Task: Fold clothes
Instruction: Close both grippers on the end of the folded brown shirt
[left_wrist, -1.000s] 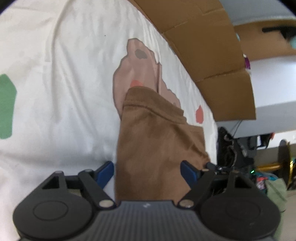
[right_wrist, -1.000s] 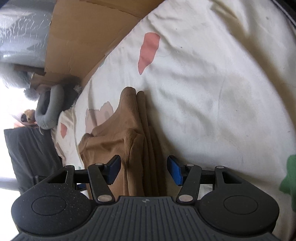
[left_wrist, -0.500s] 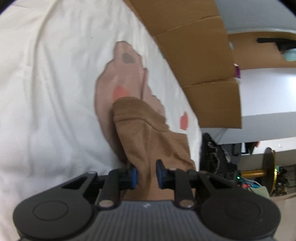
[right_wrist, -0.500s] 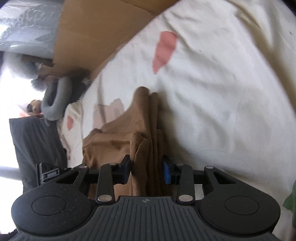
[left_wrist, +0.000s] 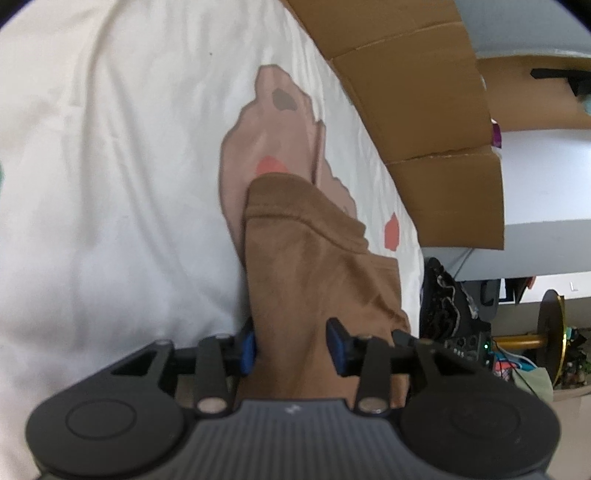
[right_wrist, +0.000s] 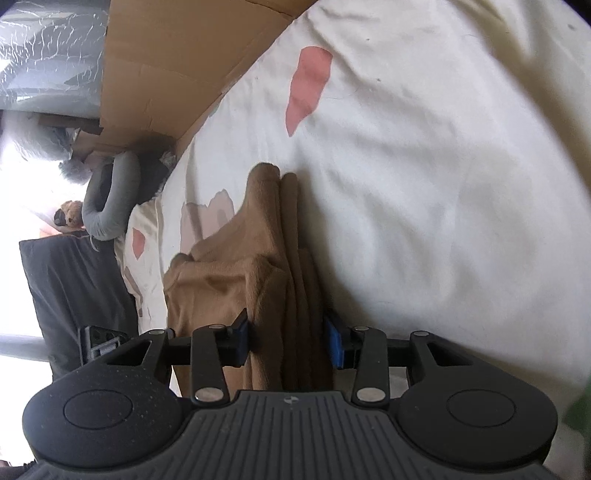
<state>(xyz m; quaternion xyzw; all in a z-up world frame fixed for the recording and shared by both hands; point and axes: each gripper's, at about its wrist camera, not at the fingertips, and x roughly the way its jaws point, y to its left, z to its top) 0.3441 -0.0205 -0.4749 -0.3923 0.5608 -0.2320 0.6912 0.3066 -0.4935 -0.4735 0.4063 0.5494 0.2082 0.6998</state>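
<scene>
Both grippers straddle the brown garment (left_wrist: 317, 280) on the white bedsheet (left_wrist: 110, 184). Left gripper (left_wrist: 291, 345) jaws have just been opening, the cloth between them, one pad touching (grip uncertain). Right gripper (right_wrist: 288, 341) has likewise eased wider around the folded stack (right_wrist: 280, 266), pads beside it. Cardboard (left_wrist: 424, 110) stands at two o'clock beyond.

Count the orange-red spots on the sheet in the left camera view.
2. One spot lies just past the brown garment's far end; the other spot is right of it, near the sheet's edge. The garment may hide more.
</scene>
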